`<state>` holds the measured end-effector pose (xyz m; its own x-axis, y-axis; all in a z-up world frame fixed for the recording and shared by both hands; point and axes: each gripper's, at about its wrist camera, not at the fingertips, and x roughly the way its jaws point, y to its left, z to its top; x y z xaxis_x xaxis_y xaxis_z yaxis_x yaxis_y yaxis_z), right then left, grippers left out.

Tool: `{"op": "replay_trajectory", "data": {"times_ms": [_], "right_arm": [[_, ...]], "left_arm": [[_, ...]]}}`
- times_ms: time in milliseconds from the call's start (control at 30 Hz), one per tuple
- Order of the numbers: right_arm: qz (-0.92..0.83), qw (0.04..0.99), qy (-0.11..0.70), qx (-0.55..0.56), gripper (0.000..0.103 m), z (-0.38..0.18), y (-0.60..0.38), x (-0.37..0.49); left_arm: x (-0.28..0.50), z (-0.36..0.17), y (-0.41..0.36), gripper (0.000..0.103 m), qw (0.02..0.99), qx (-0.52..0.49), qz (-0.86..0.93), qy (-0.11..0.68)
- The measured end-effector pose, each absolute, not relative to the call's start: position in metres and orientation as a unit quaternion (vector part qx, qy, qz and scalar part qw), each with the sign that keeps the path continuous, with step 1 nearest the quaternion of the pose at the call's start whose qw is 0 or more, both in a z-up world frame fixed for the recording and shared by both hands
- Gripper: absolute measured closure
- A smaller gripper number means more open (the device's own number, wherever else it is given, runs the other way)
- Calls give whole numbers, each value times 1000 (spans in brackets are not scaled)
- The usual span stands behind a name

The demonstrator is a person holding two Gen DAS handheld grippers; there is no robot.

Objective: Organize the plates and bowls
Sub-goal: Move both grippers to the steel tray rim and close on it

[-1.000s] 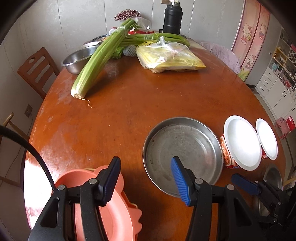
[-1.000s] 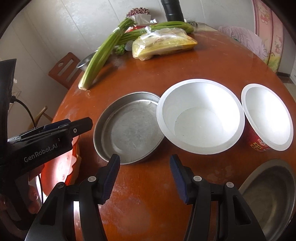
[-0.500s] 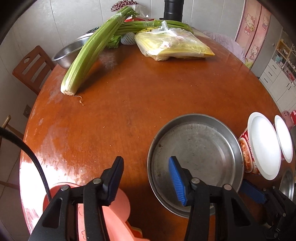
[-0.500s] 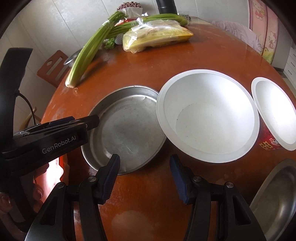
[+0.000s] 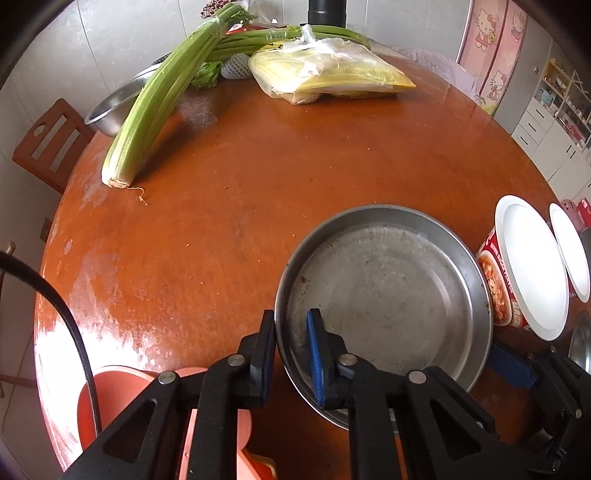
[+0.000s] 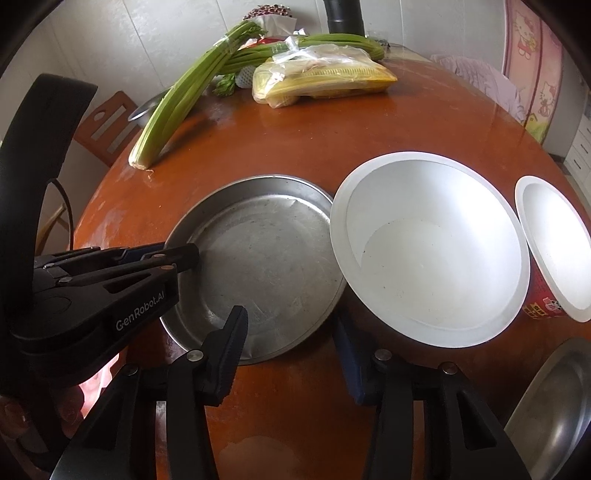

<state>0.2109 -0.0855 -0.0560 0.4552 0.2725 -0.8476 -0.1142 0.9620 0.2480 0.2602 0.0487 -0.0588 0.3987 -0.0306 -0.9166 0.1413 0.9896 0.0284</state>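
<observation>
A round steel plate (image 5: 388, 295) lies on the brown round table (image 5: 258, 177). My left gripper (image 5: 290, 332) is shut on the plate's near left rim, one finger outside and the blue pad inside; it also shows in the right wrist view (image 6: 184, 258). My right gripper (image 6: 291, 332) is open, low over the table in front of the steel plate (image 6: 266, 258) and a large white bowl (image 6: 432, 247). A smaller white bowl (image 6: 557, 243) stands to its right. Pink plates (image 5: 122, 391) lie under my left gripper.
Celery (image 5: 166, 92), a bag of yellow food (image 5: 332, 74), a steel basin (image 5: 118, 107) and a black flask (image 5: 327, 11) sit at the table's far side. Another steel bowl (image 6: 554, 398) is at the near right. A wooden chair (image 5: 48, 144) stands left.
My left gripper moved forward and right off the pink plates and closed on the steel plate's rim. My right gripper moved closer to the large white bowl.
</observation>
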Motion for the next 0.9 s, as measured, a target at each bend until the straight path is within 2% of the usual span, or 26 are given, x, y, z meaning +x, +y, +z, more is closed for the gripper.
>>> {"op": "replay_trajectory", "data": {"times_ms": [900], "right_arm": [[147, 861, 480, 81, 53, -26, -90, 173]], "left_arm": [[213, -24, 58, 86, 857, 27, -61, 511]]}}
